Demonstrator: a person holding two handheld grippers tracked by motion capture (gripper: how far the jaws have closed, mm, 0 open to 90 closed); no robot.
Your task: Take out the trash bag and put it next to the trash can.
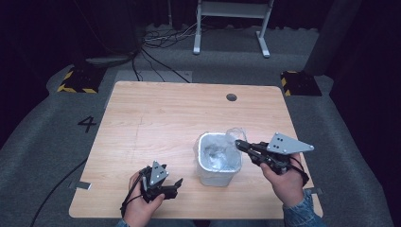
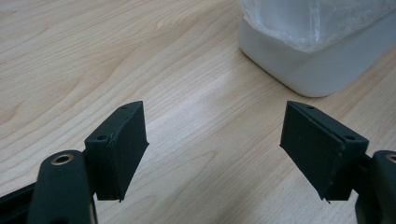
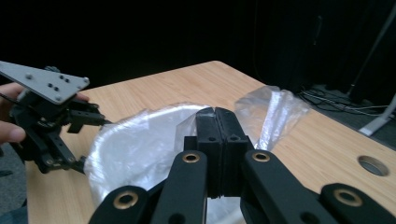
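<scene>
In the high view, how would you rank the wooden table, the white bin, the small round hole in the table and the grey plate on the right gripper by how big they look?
1. Wooden table, by far the largest.
2. White bin.
3. Grey plate on the right gripper, though it sits higher and nearer the camera, which may flatter it.
4. Round hole, the smallest.

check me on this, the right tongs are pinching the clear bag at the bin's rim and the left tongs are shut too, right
Not quite. The left tongs are open: the left gripper view shows their jaws set wide apart over bare table, holding nothing. The rest stands: the right tongs are closed on the clear bag at the rim of the bin.
</scene>
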